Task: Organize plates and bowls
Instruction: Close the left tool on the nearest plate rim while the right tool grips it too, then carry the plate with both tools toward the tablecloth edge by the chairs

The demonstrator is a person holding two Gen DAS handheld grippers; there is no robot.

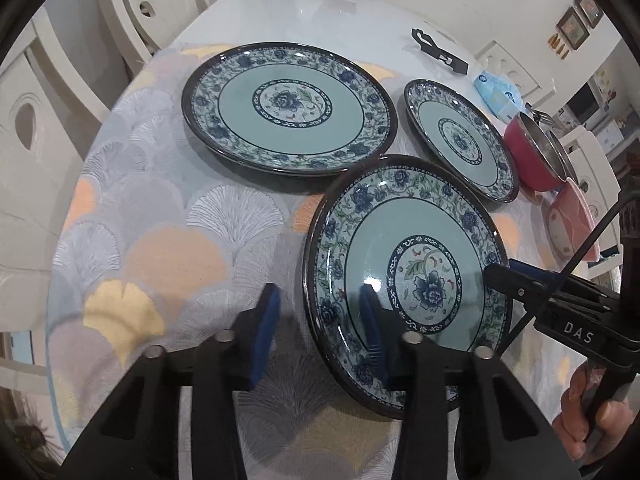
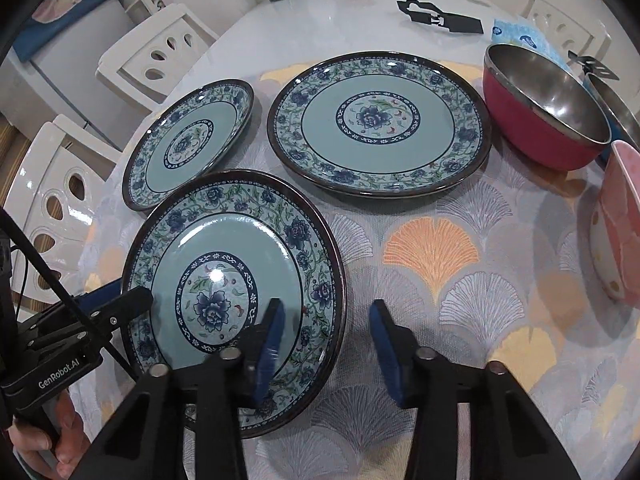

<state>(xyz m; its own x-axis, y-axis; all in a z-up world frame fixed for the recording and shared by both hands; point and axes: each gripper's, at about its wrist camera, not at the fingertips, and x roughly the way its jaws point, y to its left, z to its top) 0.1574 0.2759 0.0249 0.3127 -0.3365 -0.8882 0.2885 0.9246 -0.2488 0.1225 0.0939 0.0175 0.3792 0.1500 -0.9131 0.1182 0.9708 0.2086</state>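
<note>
The 2 blue pads of the left gripper (image 1: 319,292) are nearest. They stand apart, with the left rim of the near plate (image 1: 372,248) between them: 1 pad is over the glazed inside and the other is outside, above the tablecloth (image 1: 180,240). A gap shows between the outer pad and the rim, so this claw is open and does not yet clamp.

The right gripper (image 2: 327,306) does the same on the opposite rim. Its inner pad is over the plate's flower border, its outer pad is clear of the edge, and it also is not yet closed on anything.

I think the 2 claws take opposite edges because the plate is wide and smooth; 1 grip alone would probably let it tip.

Further out on the cloth lie the large plate (image 1: 240,108) and the small plate (image 1: 460,140), both flat and just beside the near plate. All 3 have the same pattern, so stacking them seems the aim.

Beyond them, at the cloth's edge, a red bowl (image 1: 532,152) with a steel inside leans near a pink bowl (image 1: 568,224), both well apart from the claws. They look to be left for later.
</note>
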